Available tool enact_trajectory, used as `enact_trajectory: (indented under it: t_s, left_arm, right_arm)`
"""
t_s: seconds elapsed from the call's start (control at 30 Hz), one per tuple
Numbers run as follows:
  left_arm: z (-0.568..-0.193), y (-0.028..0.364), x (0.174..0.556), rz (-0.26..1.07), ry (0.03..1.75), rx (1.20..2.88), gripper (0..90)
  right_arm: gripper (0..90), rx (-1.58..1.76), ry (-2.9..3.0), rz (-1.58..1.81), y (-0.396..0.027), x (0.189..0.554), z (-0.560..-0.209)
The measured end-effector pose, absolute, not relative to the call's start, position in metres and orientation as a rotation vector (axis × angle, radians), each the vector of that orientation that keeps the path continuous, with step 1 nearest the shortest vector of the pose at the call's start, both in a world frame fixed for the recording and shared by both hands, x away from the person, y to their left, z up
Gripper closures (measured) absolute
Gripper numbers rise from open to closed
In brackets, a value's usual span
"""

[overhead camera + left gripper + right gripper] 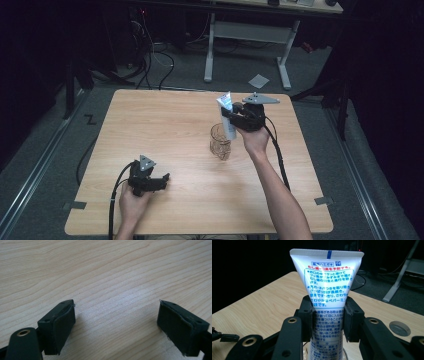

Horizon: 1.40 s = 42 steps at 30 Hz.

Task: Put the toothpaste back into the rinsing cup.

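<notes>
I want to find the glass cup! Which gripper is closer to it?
The right one. The right gripper is just above the glass cup, shut on a white tube whose lower end reaches the cup. The left gripper is far off, open, low over the table near the person.

Both forearms are bare, with no sleeve on them. The left gripper (165, 177) is black, with a small grey three-cornered plate on top and a black cable going back from it. Its two jaws have dark flat pads (64, 326) with little screw holes at the ends, and one arm link carries a brass-coloured ring. The right gripper (231, 116) is also black, with a larger grey three-cornered plate and a black cable. Its links show brass-coloured rivets and small round holes.
</notes>
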<state>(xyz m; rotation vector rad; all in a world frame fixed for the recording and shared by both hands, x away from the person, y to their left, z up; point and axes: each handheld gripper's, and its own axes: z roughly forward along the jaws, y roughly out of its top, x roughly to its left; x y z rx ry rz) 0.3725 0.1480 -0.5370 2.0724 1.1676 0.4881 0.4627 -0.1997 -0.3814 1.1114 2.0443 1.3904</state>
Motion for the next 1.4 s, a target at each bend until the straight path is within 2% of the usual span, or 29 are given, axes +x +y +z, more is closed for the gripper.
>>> enact_trajectory:
  t_s: [1.4]
  left_arm:
    - [-0.537, 0.148, 0.372, 0.486, 1.167, 2.073, 15.2]
  right_arm:
    - [64.2, 1.130, 2.087, 1.291, -0.179, 0.479, -0.413]
